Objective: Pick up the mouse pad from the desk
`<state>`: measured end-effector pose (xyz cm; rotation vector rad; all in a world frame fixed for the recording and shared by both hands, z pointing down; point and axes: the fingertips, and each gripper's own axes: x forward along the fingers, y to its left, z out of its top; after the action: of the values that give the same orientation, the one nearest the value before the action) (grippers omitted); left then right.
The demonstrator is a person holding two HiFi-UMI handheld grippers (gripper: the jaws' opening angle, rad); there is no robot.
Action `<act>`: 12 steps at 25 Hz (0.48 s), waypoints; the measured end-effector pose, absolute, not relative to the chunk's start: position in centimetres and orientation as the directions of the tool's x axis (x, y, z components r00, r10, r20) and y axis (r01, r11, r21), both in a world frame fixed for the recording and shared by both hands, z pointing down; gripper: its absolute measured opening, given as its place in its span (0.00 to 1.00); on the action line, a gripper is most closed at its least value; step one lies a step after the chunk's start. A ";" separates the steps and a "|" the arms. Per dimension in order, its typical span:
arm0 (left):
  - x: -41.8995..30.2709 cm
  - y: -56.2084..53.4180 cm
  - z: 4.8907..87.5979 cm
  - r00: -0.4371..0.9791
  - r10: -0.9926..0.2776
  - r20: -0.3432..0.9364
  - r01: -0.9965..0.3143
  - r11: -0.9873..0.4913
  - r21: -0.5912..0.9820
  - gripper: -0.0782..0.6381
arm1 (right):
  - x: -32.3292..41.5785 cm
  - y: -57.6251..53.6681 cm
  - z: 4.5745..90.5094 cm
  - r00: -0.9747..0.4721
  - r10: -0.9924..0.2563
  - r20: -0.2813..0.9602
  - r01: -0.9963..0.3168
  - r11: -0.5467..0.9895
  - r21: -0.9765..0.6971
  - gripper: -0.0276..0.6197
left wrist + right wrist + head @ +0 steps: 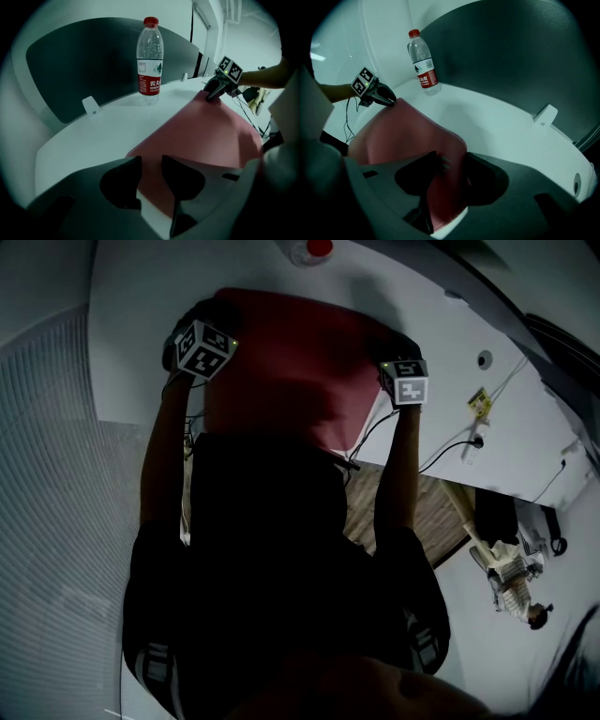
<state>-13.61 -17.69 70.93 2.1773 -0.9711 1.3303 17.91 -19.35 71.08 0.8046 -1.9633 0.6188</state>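
Gripping stage: left gripper (151, 159) nipped narrow on pad (281, 362) left edge, right gripper (451, 157) clamped wider on right edge — pad ends raised, middle by desk (441, 324) front edge. Next — raise both together, level.

The head view looks steeply down over the person (272, 568) onto the white counter (422, 324). The left gripper view and right gripper view sit low behind their own jaws, facing across it from opposite sides; both share the mouse pad (211, 131) and water bottle (150, 61).
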 end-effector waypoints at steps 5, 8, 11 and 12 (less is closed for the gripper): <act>-14.7 -18.3 71.0 0.325 -0.309 0.894 -0.760 -0.648 0.052 0.40 | 18.1 -19.2 70.9 -0.386 -0.297 0.874 -0.746 0.657 -0.106 0.34; -14.9 -18.3 70.8 0.319 -0.314 0.894 -0.766 -0.641 0.049 0.40 | 17.8 -19.2 70.8 -0.387 -0.294 0.874 -0.744 0.659 -0.108 0.34; -15.2 -18.3 70.8 0.309 -0.326 0.893 -0.775 -0.631 0.038 0.42 | 17.6 -19.1 70.7 -0.387 -0.288 0.876 -0.742 0.662 -0.110 0.32; -15.3 -18.3 70.9 0.307 -0.326 0.894 -0.776 -0.629 0.037 0.42 | 17.6 -19.1 70.7 -0.387 -0.286 0.876 -0.741 0.663 -0.111 0.31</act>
<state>-15.26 -18.35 70.90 2.1123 -0.9772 1.2797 17.63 -19.11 70.73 0.8003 -1.9627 0.6256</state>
